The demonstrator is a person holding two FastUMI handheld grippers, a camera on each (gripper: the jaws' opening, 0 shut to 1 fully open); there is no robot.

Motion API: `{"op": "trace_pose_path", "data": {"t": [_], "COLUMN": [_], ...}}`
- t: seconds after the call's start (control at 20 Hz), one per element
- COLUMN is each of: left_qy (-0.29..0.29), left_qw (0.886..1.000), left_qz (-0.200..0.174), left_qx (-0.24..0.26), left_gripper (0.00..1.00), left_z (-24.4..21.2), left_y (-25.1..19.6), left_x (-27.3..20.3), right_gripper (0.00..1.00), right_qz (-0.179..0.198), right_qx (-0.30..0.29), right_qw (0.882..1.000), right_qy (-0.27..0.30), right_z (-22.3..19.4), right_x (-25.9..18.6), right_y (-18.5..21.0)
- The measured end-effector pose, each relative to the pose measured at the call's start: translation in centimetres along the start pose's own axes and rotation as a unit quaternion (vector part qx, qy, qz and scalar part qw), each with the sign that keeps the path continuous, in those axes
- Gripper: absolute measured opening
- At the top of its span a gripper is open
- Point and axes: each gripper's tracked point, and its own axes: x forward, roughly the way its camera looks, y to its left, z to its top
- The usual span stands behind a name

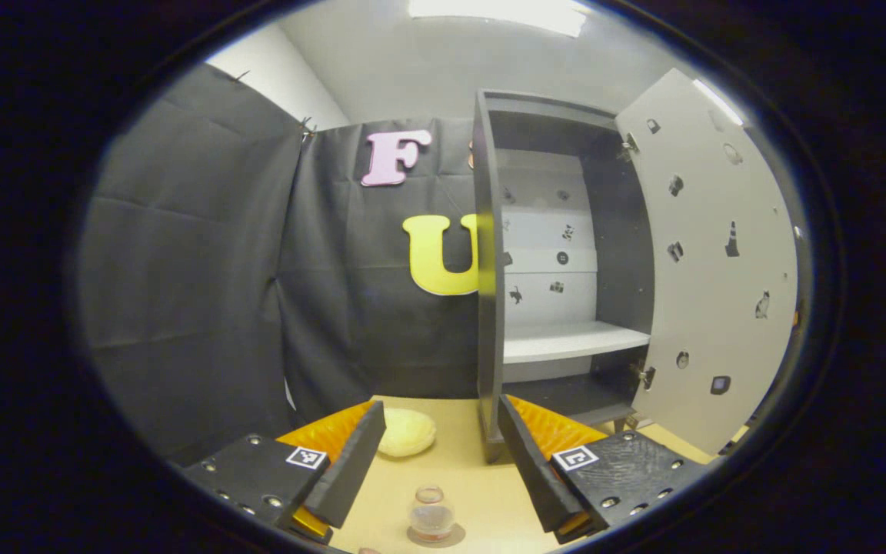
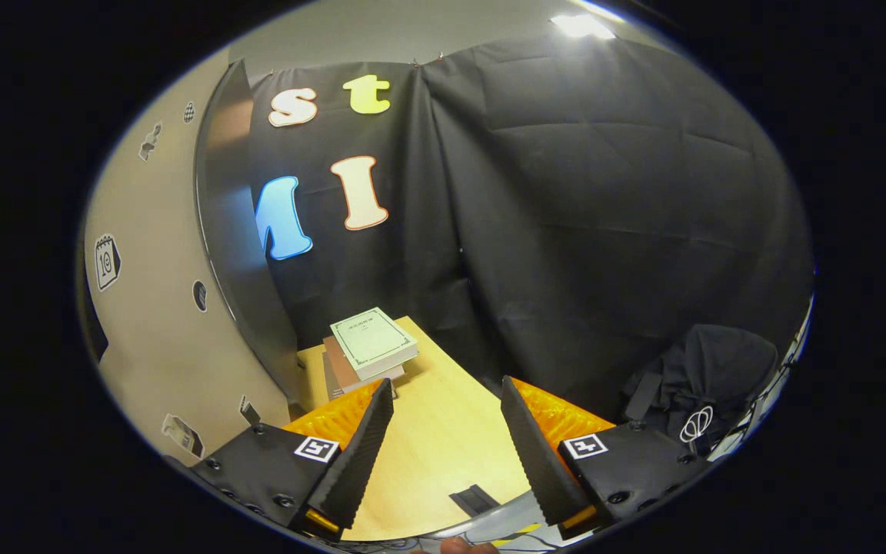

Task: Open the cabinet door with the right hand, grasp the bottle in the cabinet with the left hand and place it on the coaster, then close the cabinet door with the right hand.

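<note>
Two grippers held level, left gripper [image 1: 435, 462] fingers wide above bottle [image 1: 431, 514], right gripper [image 2: 443, 450] fingers wide

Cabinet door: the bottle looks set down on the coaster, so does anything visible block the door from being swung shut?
Nothing visible does. The cabinet door stands wide open; the bottle sits on the coaster on the table, nearer the camera and left of the door. The open left gripper is also outside the cabinet.

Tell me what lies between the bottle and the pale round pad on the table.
In the left gripper view, only bare tabletop separates the bottle from the pad.
</note>
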Motion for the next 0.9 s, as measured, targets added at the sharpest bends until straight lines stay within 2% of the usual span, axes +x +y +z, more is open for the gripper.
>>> {"op": "trace_pose_path", "data": {"t": [0.05, 0.3, 0.45, 0.55, 0.8, 0.9], "left_qy": [-0.002, -0.007, 0.001, 0.009, 0.028, 0.031], "left_qw": [1.0, 1.0, 0.999, 0.999, 0.999, 0.999], "left_qz": [0.0, -0.02, -0.039, -0.04, -0.04, -0.042], "left_qx": [0.0, -0.001, -0.016, -0.013, -0.005, -0.01], "left_gripper": [0.91, 0.89, 0.9, 0.88, 0.89, 0.89], "left_z": [1.2, 4.9, 5.0, 4.5, 3.0, 2.8], "left_y": [-1.4, -9.5, -14.3, -16.3, -19.9, -20.4], "left_x": [0.0, -1.1, -2.6, -3.8, -6.4, -7.2], "right_gripper": [0.9, 0.9, 0.9, 0.9, 0.9, 0.9], "right_qz": [0.012, 0.086, 0.113, 0.139, 0.239, 0.268], "right_qx": [-0.004, 0.004, -0.023, -0.037, -0.054, -0.059], "right_qw": [1.0, 0.996, 0.993, 0.988, 0.966, 0.958], "right_qy": [-0.007, -0.023, -0.034, -0.051, -0.077, -0.088], "right_z": [0.9, 4.3, 6.3, 8.0, 10.6, 11.3], "right_x": [-0.1, -0.7, -0.3, -0.8, -3.3, -4.4], "right_y": [0.1, 1.4, 1.8, 2.8, 8.2, 10.2]}}
